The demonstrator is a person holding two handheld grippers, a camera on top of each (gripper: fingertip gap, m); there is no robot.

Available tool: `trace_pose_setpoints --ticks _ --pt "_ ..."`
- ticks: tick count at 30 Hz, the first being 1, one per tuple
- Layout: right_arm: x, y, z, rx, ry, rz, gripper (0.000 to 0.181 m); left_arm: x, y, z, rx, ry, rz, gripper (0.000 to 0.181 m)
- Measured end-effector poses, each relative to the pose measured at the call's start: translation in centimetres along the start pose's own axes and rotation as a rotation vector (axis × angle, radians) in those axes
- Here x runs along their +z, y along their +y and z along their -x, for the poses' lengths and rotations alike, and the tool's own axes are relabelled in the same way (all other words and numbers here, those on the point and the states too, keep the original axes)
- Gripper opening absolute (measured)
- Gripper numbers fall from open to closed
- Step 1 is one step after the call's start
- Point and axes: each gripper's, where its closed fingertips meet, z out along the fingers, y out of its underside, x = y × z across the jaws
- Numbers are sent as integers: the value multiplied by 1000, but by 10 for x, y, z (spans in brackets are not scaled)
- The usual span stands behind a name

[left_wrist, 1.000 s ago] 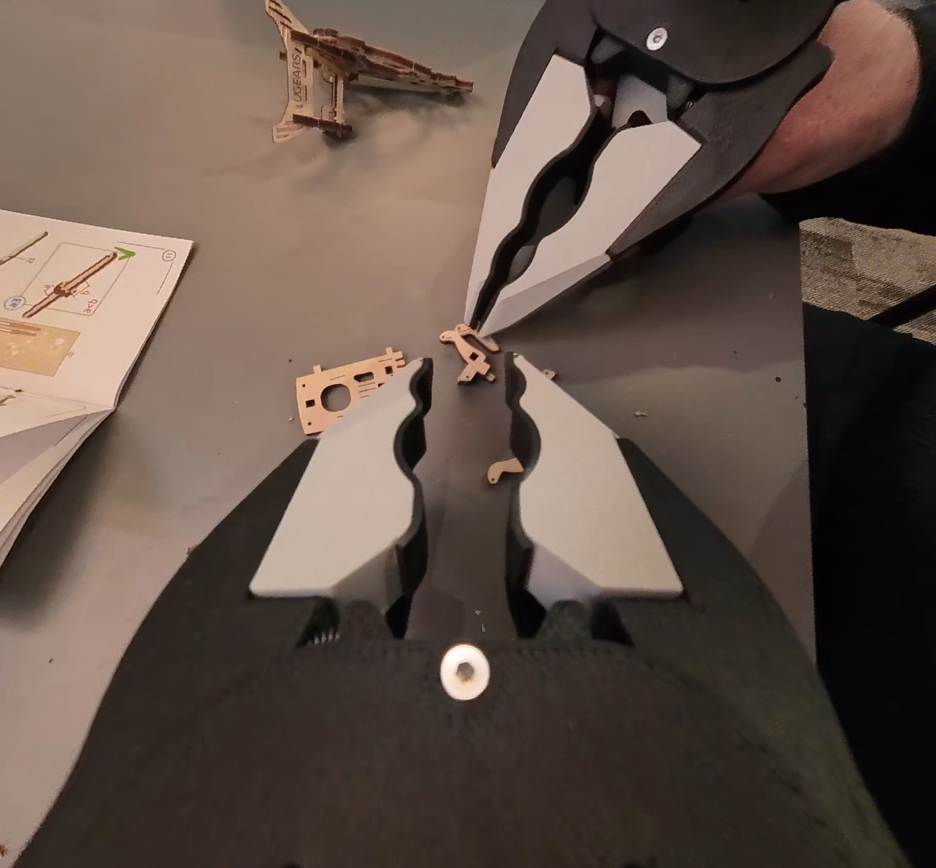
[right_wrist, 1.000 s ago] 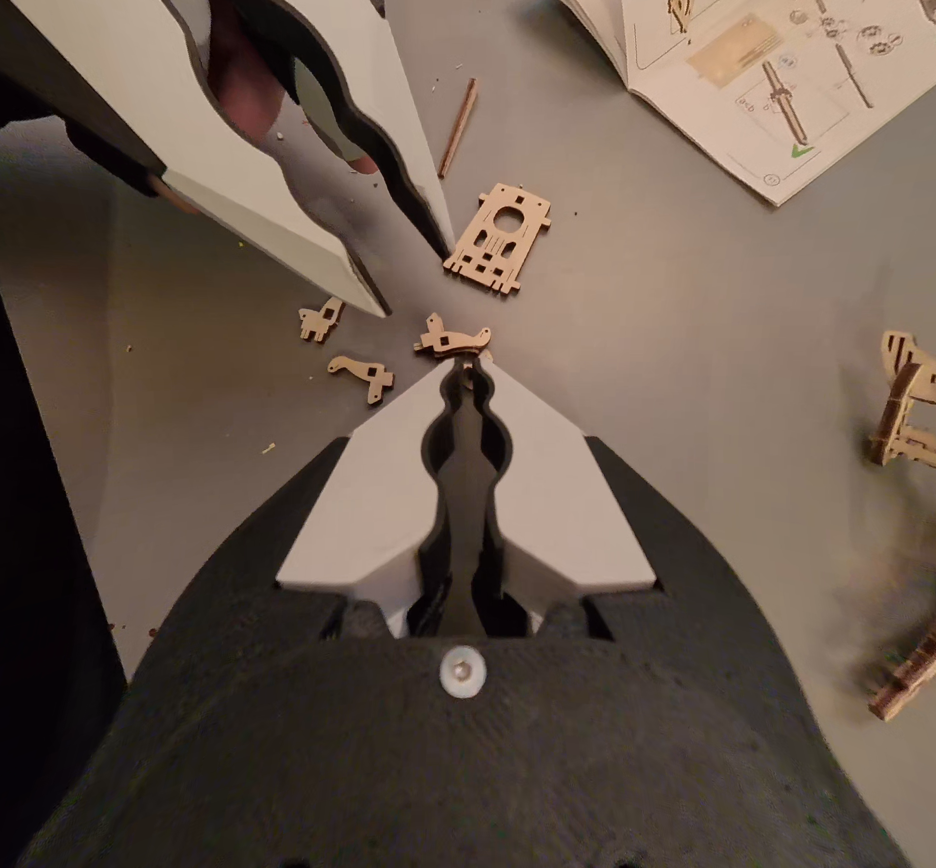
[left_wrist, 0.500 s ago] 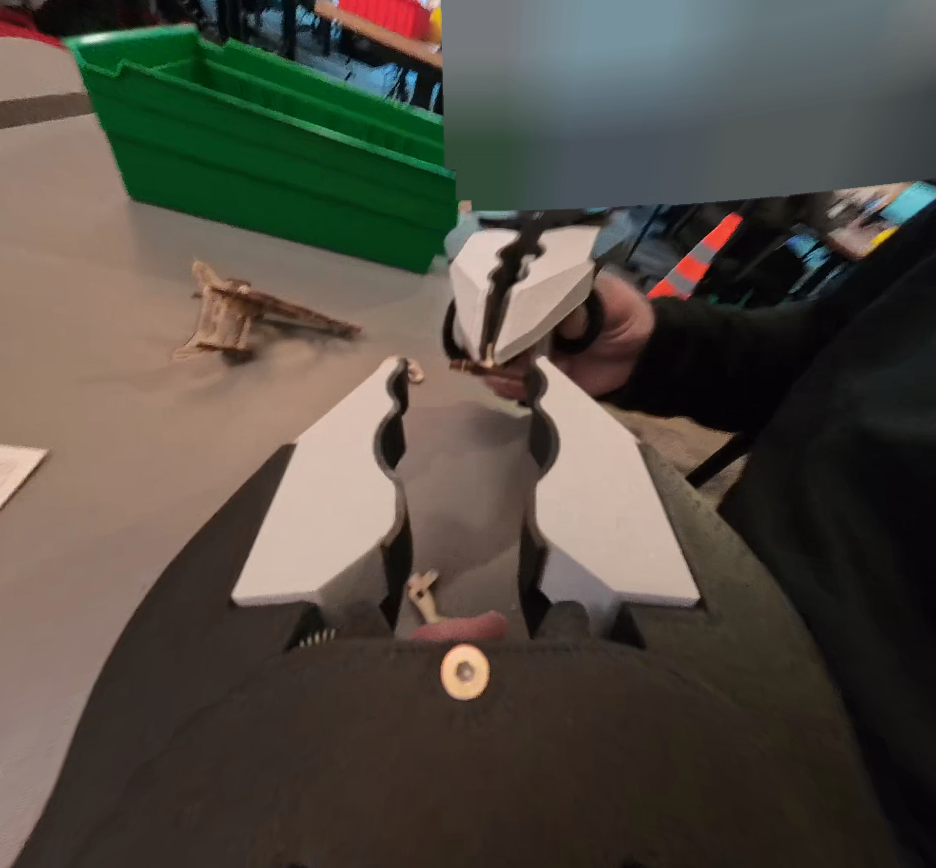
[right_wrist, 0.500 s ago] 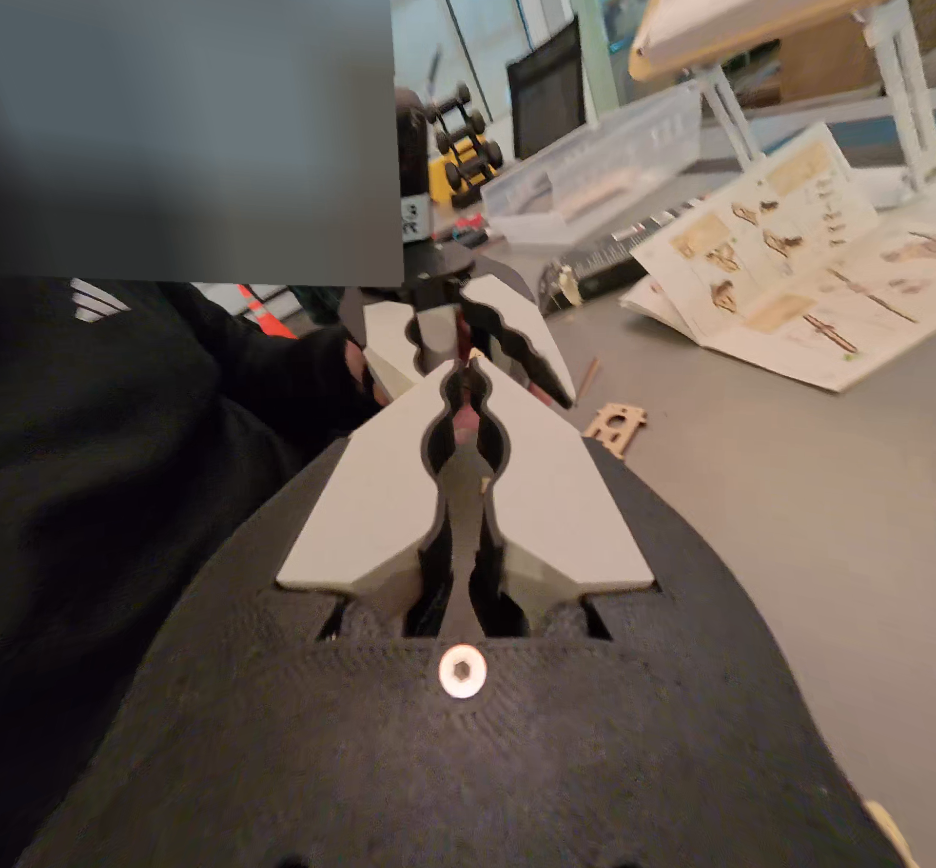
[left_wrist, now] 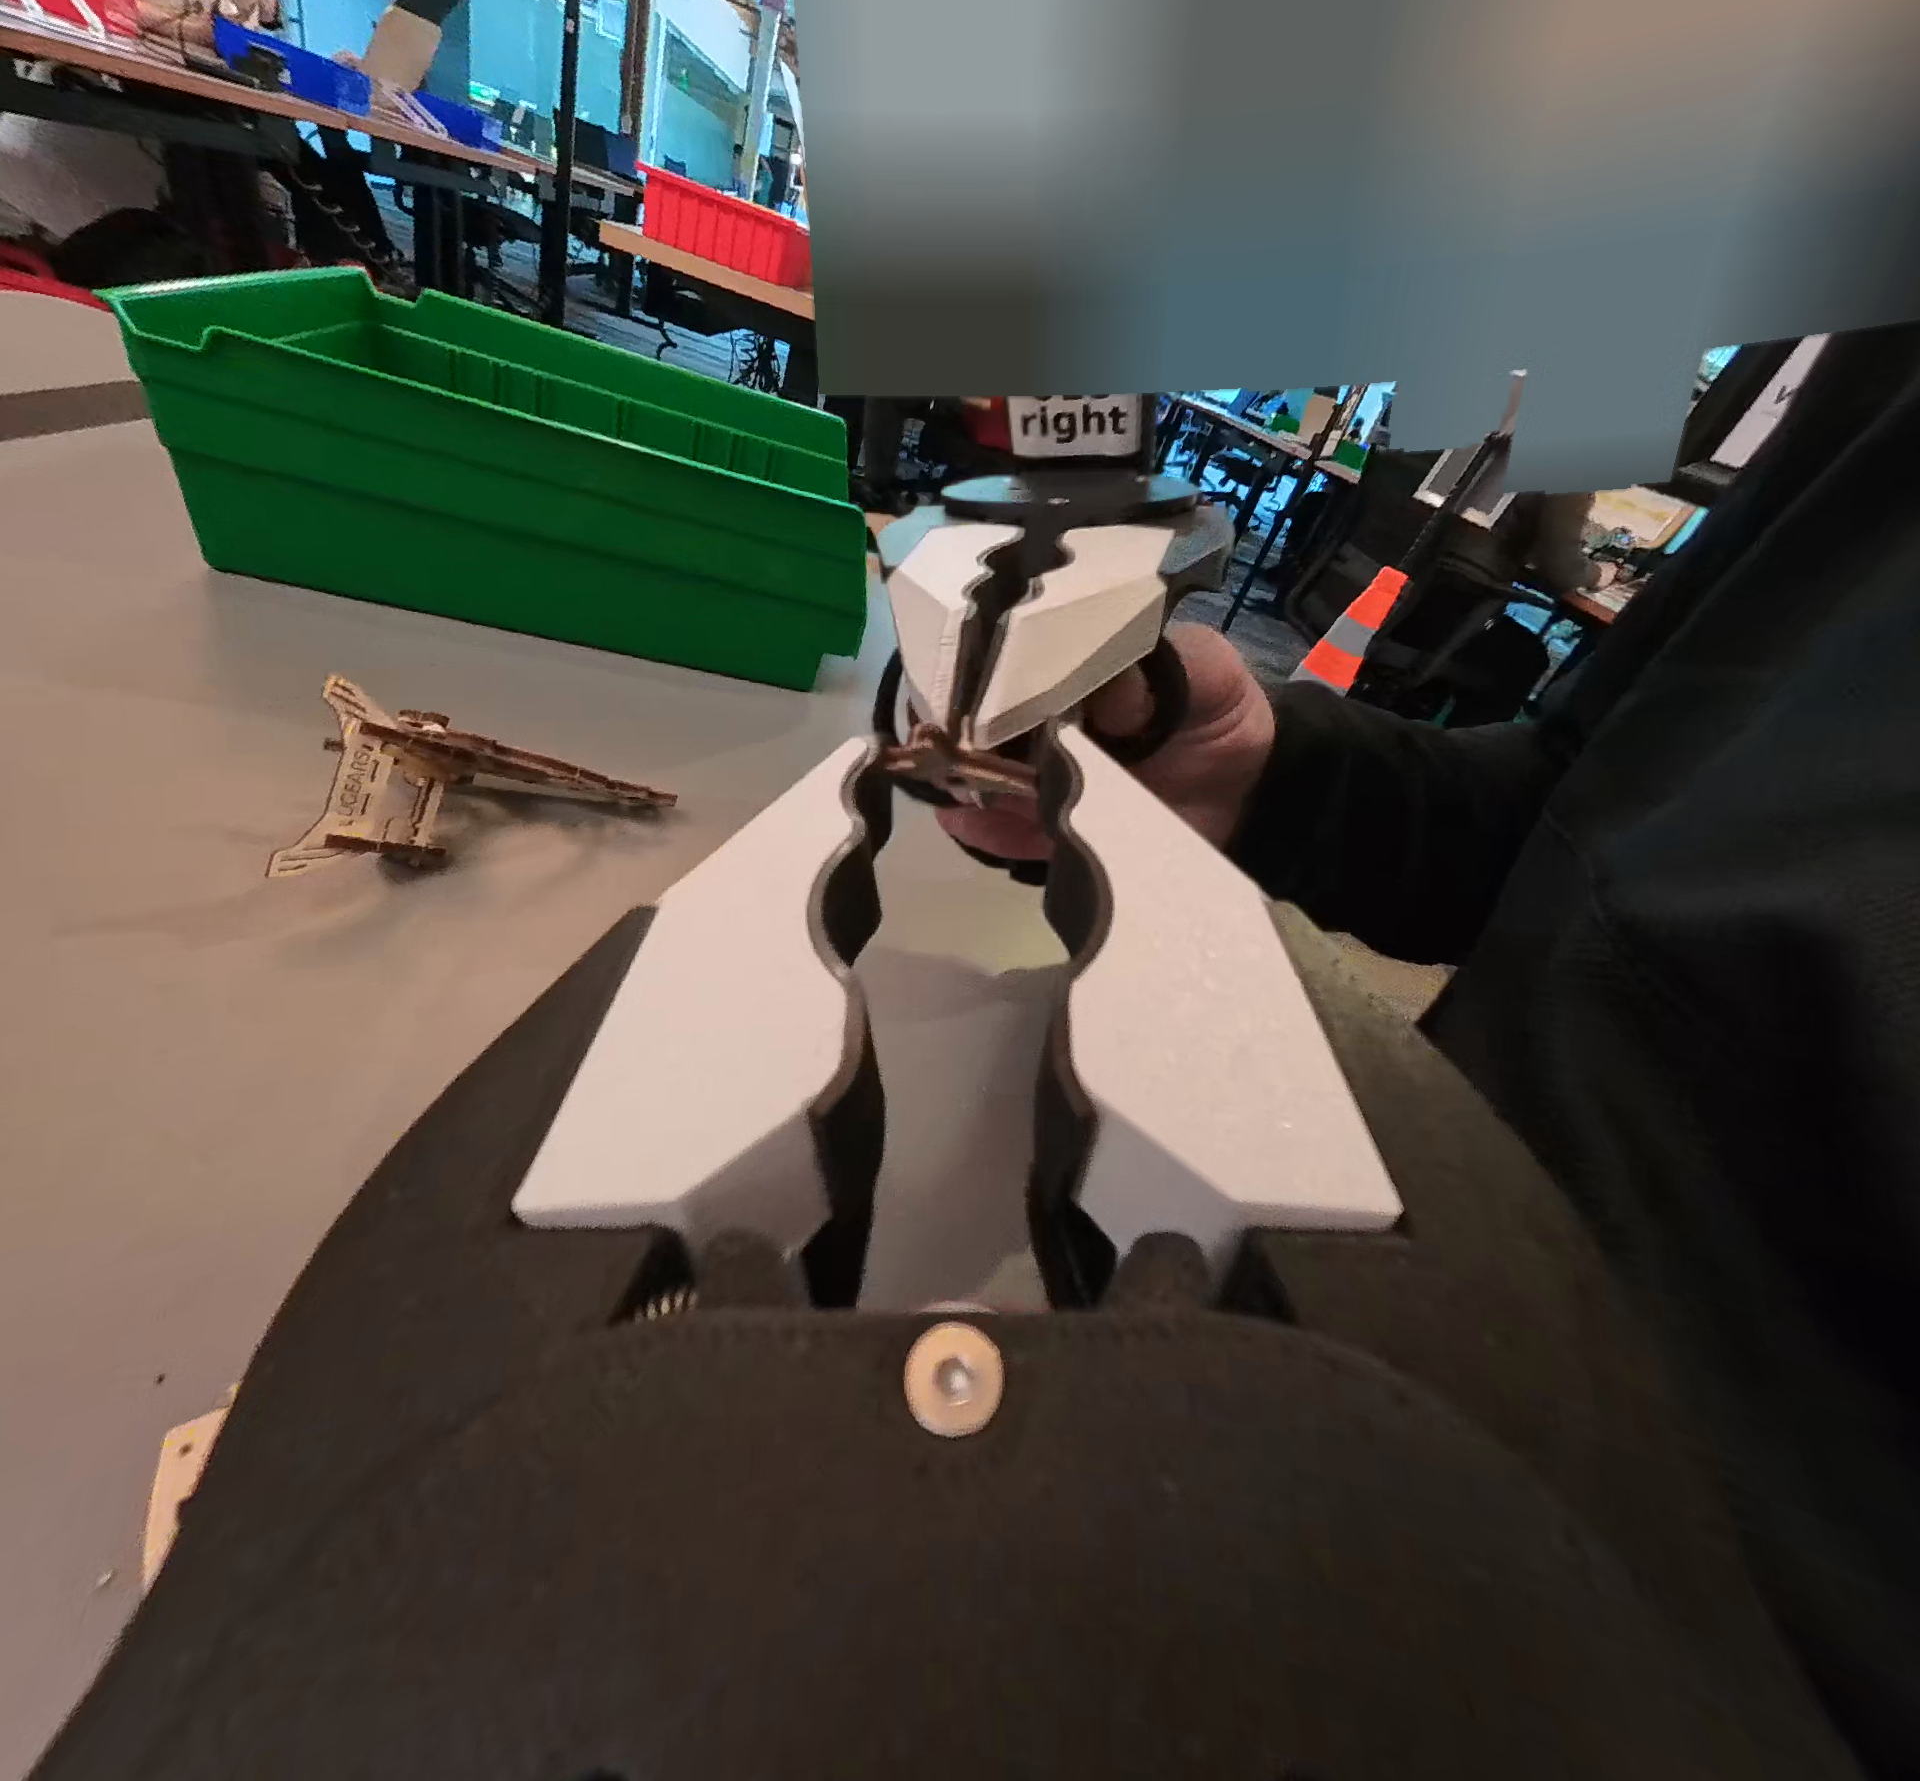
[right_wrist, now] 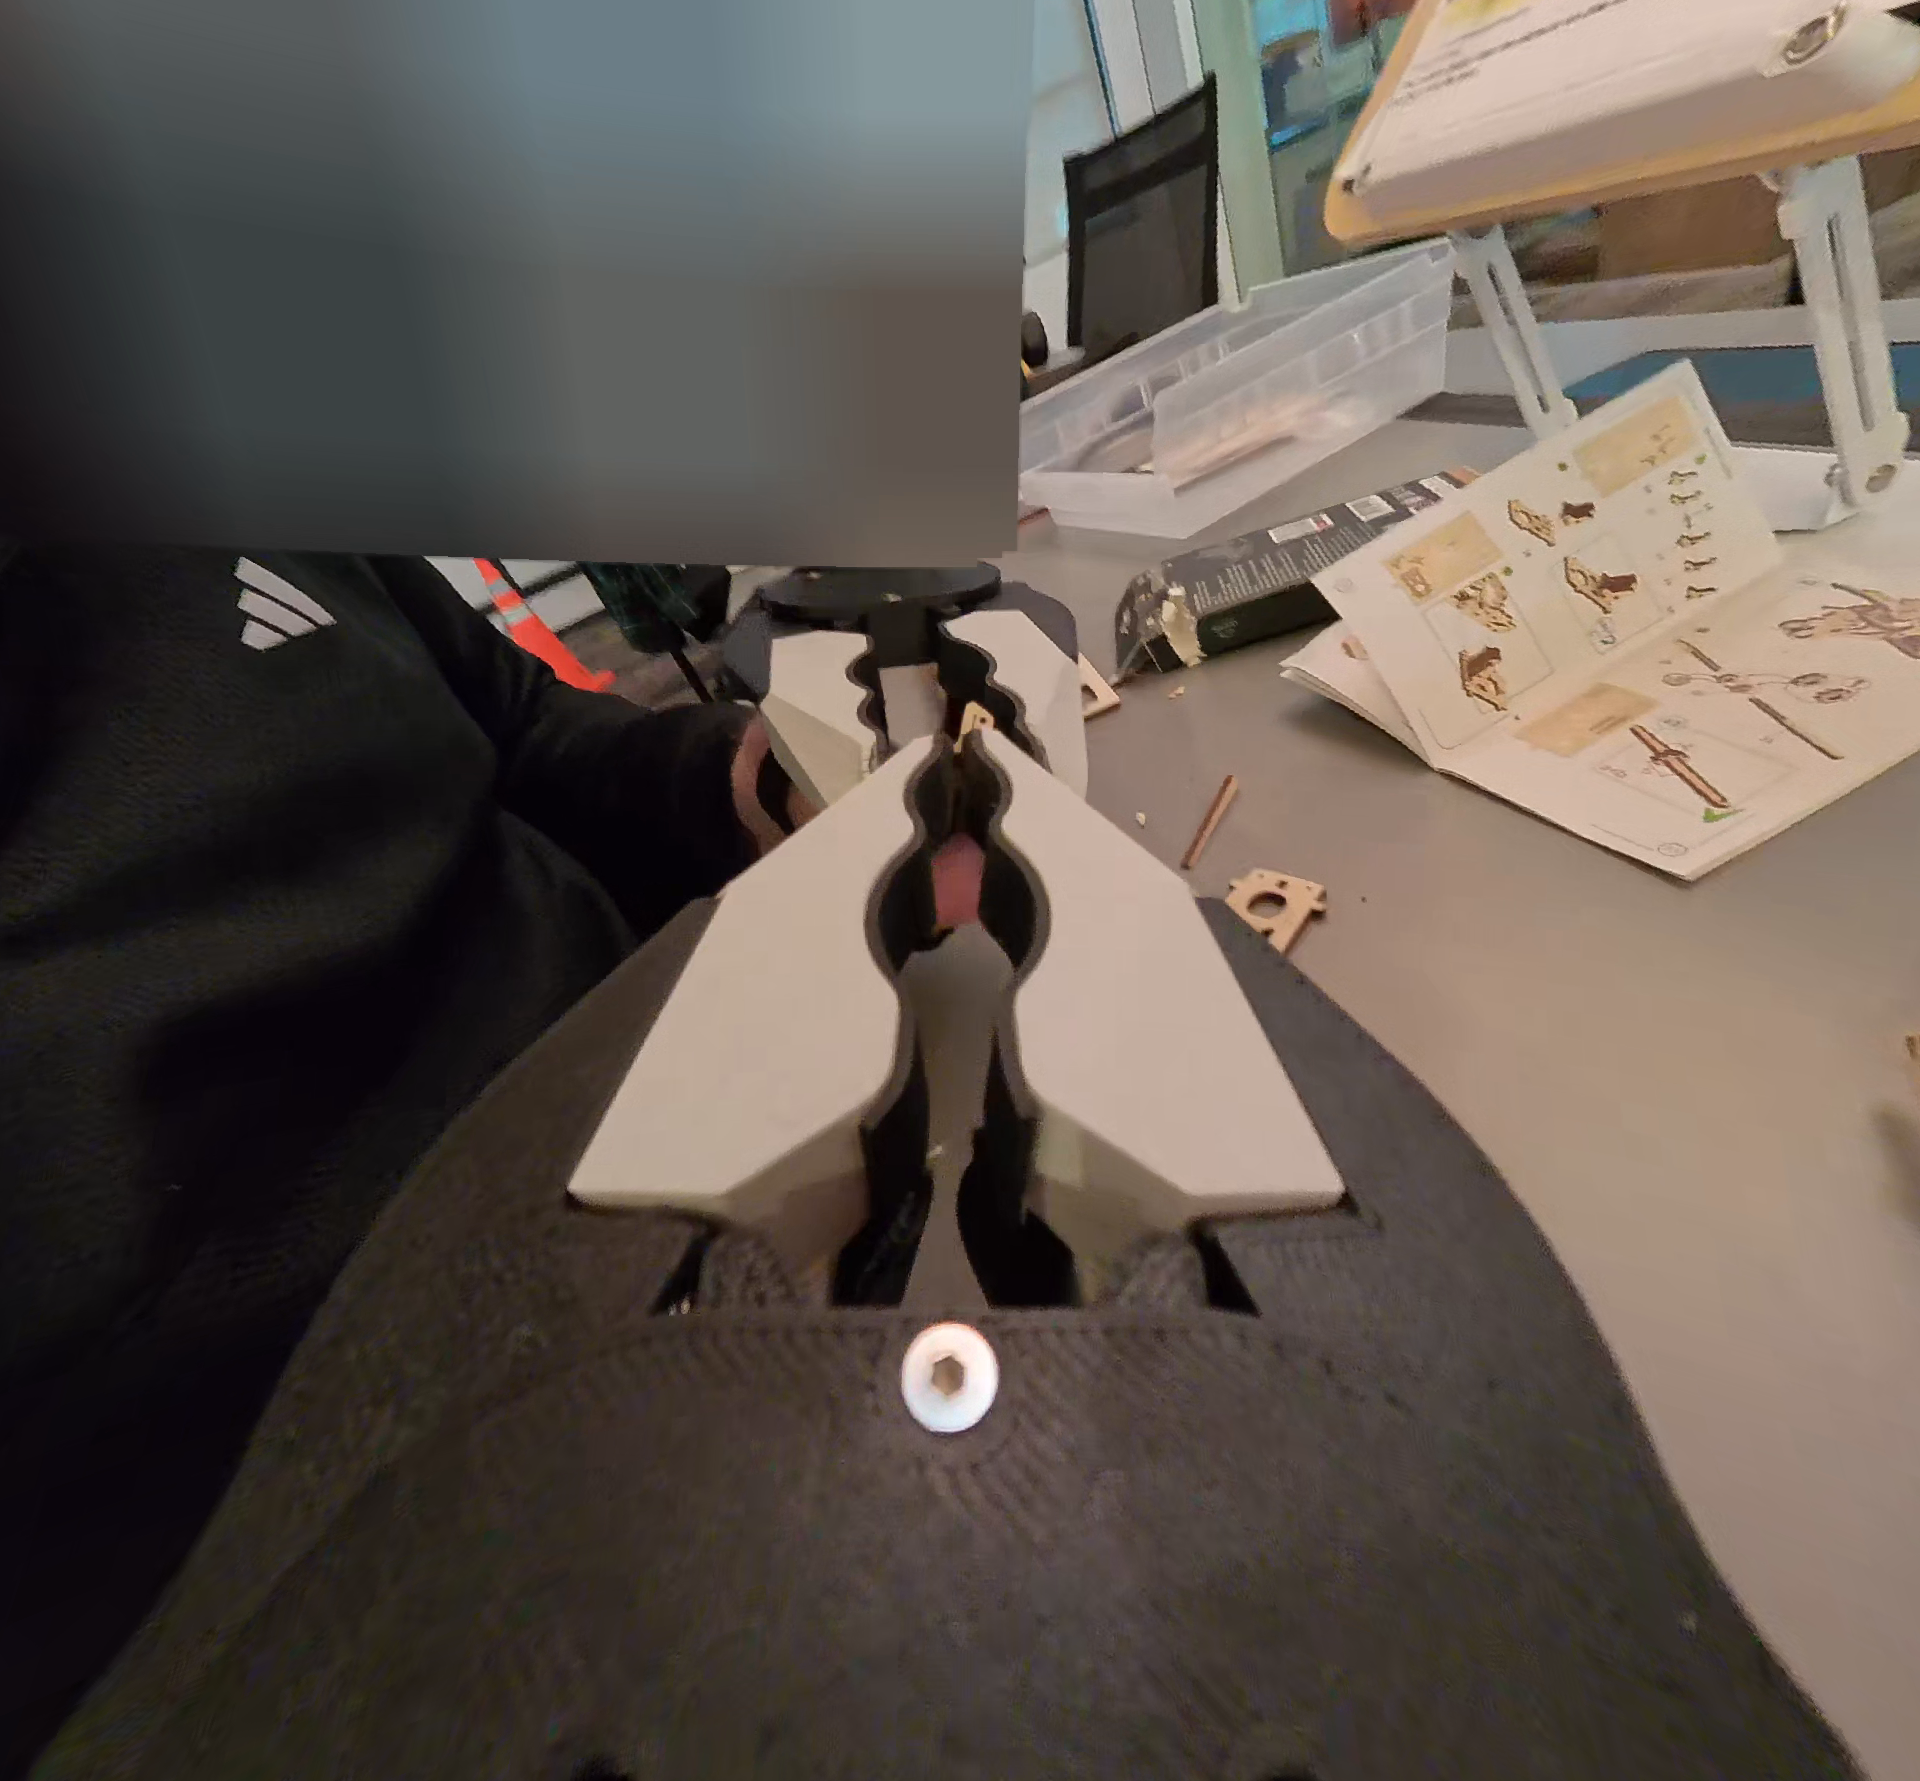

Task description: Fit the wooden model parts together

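Holding both tools up off the grey surface [left_wrist: 208, 1056], I have my right hand-held gripper [right_wrist: 961, 744] pinched nearly closed on a small flat tan wooden model part [left_wrist: 951, 767], which sticks out sideways from its white tips. My left hand-held gripper [left_wrist: 961, 765] faces it tip to tip with its white wavy-edged fingers [left_wrist: 727, 1004] spread wide, and the part sits right between those open tips; whether it touches them I cannot tell. From my right tool's camera only a tiny sliver of the part [right_wrist: 975, 721] shows just past my tips, with the left hand-held gripper [right_wrist: 925, 692] directly beyond it. My bare hand [left_wrist: 1195, 744] wraps the right tool's black handle, below a black sleeve [left_wrist: 1403, 817]. To the left of my left tool, well apart, a partly built brown wooden model with a flat forked tail [left_wrist: 436, 775] lies on the surface, and beyond it stands a long green plastic bin [left_wrist: 499, 474]. To the right of my right tool, near its fingers, lie a small pale rectangular wooden plate with a round hole [right_wrist: 1276, 905] and a thin brown wooden stick [right_wrist: 1210, 822]. Farther right an open white instruction booklet with drawings [right_wrist: 1621, 682] lies flat, with a dark cardboard box [right_wrist: 1278, 568] and a clear plastic tray [right_wrist: 1247, 401] beyond it.
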Motion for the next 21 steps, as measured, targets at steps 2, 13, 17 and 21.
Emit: trace_pose_setpoints --ticks 2,13,17,21 --pt "0 0 1 -32 25 36 0 0 -2 -2 14 1 6 26" --pt "-11 -9 7 -53 57 57 0 -13 -10 13 -21 -70 -31 26" --pt "-43 -23 -6 -74 145 25 0 -15 -14 10 72 -87 -16 26" --pt "-31 -22 -2 -69 123 32 0 -14 -12 11 96 -72 -4 26"
